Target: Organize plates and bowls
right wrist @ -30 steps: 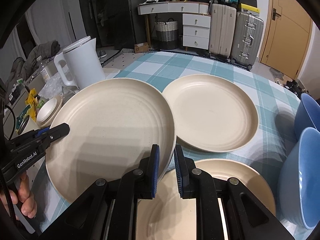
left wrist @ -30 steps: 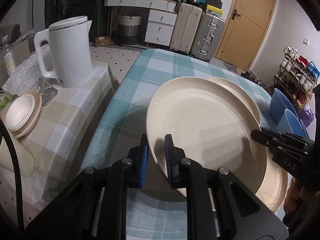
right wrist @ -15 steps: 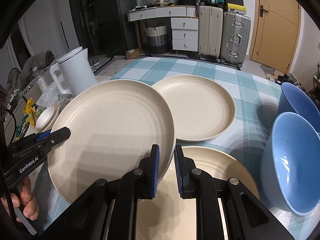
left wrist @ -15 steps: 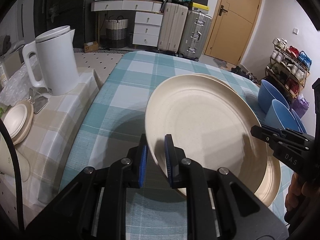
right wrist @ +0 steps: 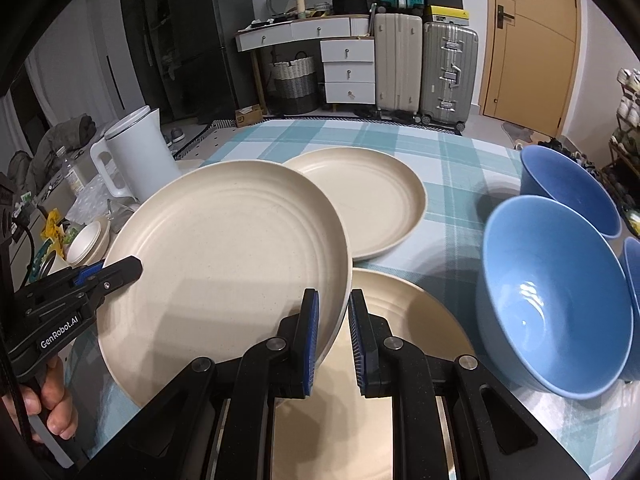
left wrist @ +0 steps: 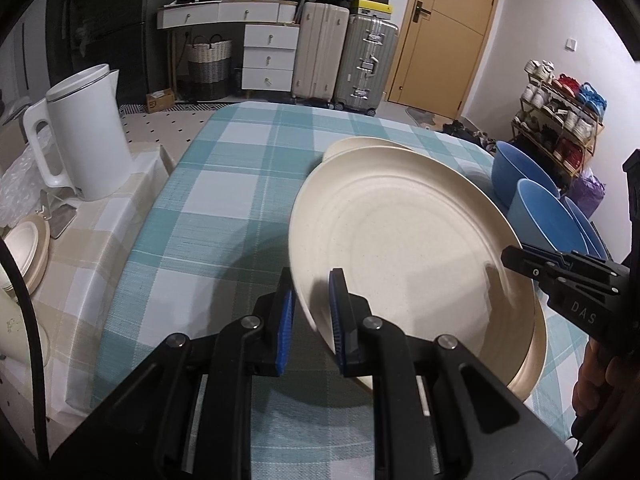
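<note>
Nearest in each wrist view are the blue-padded fingers of the two grippers, both clamped on the rim of one cream plate (right wrist: pixel 224 256). The left gripper (left wrist: pixel 311 308) pinches the plate's left edge, with one finger under the rim and the other on the inner face. The right gripper (right wrist: pixel 333 332) grips the opposite edge the same way. The plate is held tilted above the bench (left wrist: pixel 224 200), which is covered in a teal and white checked cloth.

Directly under the held plate lies a second cream plate (right wrist: pixel 404 320), flat on the cloth and partly hidden by the right gripper. Just beyond them rests a third cream plate (right wrist: pixel 368 200), its near edge hidden behind the rim of the held one.

To the right of the plates stand blue bowls: a near bowl (right wrist: pixel 556 300), a farther bowl (right wrist: pixel 572 192) behind it, and the edge of another at the frame's right side.

Left of the bench, on a beige checked side table (left wrist: pixel 80 240), stands a white kettle (left wrist: pixel 86 136), with small cream dishes (left wrist: pixel 26 244) stacked in front of it.

Against the far wall are a white dresser (right wrist: pixel 344 60), a woven basket (right wrist: pixel 294 80), suitcases (right wrist: pixel 424 68) and a yellow door (right wrist: pixel 532 40).
</note>
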Motion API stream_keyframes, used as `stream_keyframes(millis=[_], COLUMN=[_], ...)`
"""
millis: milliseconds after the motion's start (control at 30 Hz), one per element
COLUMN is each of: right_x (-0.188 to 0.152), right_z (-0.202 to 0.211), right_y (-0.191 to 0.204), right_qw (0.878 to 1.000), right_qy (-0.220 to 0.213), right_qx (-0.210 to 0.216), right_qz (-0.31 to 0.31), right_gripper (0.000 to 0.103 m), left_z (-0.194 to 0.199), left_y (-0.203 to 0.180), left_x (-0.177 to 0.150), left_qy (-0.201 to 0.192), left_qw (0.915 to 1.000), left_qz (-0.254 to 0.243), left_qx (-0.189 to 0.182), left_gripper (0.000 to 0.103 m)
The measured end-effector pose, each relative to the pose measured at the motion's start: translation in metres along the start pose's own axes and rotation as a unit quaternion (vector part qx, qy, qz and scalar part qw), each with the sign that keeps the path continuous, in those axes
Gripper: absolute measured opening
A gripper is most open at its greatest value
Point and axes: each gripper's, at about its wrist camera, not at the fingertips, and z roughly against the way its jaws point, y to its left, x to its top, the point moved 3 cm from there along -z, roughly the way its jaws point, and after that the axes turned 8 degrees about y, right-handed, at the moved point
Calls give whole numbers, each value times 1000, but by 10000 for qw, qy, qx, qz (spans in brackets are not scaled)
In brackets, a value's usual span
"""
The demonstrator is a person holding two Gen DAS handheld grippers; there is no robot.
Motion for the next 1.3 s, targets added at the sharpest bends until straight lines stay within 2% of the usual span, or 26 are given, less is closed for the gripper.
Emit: stream_keyframes(millis=[733, 1300], right_x=[-34, -57], right_z=[17, 21], right_y=[-30, -50], right_qw=[9991, 9978], right_qy=[38, 119], right_qx=[-210, -400], right_qz=[-357, -522], right_gripper=[16, 16], left_z=[-11, -25], left_y=[-35, -64], left_x=[-8, -18], left_qy=[161, 289], left_qw=[9987, 9964], left_qz=[-423, -751], left_qx=[-228, -249], left_gripper=[13, 13])
